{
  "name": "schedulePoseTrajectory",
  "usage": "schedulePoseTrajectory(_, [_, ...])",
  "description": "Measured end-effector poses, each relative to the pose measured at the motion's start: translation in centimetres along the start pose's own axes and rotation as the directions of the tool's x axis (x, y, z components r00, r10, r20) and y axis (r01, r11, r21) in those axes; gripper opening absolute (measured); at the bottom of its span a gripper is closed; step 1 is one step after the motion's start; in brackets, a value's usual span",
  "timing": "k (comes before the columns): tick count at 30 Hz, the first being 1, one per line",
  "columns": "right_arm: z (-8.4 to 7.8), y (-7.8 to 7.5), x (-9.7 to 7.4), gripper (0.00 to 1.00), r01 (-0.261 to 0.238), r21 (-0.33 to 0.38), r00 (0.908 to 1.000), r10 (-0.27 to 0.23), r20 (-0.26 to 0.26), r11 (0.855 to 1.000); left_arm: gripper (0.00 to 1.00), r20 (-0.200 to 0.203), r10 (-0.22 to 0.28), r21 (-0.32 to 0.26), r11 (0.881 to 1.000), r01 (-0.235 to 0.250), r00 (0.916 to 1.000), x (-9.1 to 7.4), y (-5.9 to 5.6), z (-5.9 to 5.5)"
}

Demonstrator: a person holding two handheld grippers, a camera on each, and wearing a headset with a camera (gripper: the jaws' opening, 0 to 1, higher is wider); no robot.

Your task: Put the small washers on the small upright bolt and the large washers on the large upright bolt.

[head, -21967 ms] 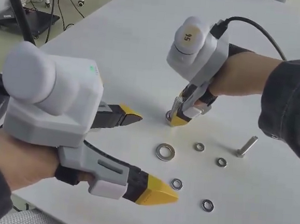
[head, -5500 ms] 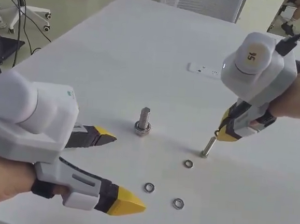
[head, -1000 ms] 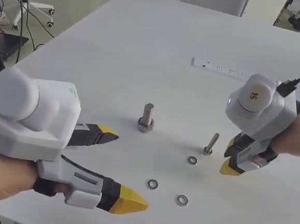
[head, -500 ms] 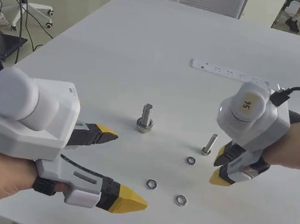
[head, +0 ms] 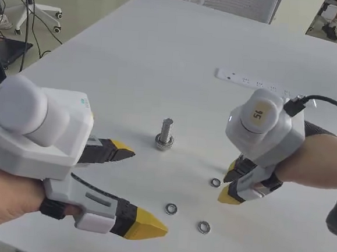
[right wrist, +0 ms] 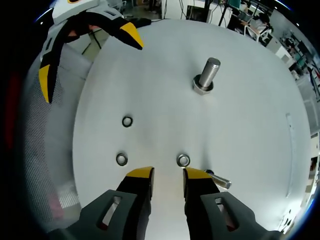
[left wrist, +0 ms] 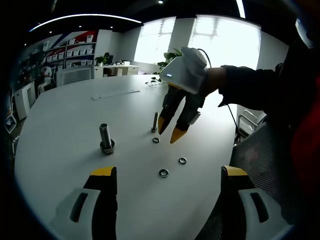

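**Q:** Where is the nearest small washer (right wrist: pixel 183 160)?

**A:** It lies flat on the table (right wrist: pixel 150 60), toward the person's edge. It sits just ahead of the right hand-held gripper (right wrist: pixel 167 172), before one jaw tip, not the gap. The jaws are slightly apart and empty. The small upright bolt (right wrist: pixel 220 181) stands just beside that jaw.

**Q:** And the other gripper?

**A:** The left hand-held gripper (head: pixel 137 189) is well apart from the washer, jaws wide and empty. The right is nearer, and a slight sideways shift should centre the washer.
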State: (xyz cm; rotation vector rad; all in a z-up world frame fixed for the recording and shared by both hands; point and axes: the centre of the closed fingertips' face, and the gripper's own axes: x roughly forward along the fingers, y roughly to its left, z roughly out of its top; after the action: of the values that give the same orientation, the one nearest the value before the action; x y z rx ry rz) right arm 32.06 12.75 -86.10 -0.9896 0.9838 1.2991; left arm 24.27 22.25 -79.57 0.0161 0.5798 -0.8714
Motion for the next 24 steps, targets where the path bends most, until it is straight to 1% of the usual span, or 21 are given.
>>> schedulePoseTrajectory(8, [0.4,-1.1,0.6,0.24,0.040,0.017,0.9992,-0.040,-0.005,0.999,0.85,0.001,-0.002,0.000,1.000,0.002,1.0000,0.0,0.0,0.1])
schedulePoseTrajectory(18, [0.4,-1.7,1.2,0.23,0.057,0.055,0.9983,-0.057,-0.012,0.997,0.85,0.005,-0.003,-0.001,1.000,0.003,1.0000,0.0,0.1,0.1])
schedulePoseTrajectory(24, [0.2,-1.7,1.5,0.23,0.059,0.055,0.9981,-0.058,-0.021,0.997,0.85,0.006,-0.002,0.001,1.000,0.002,1.0000,0.1,0.1,0.2])
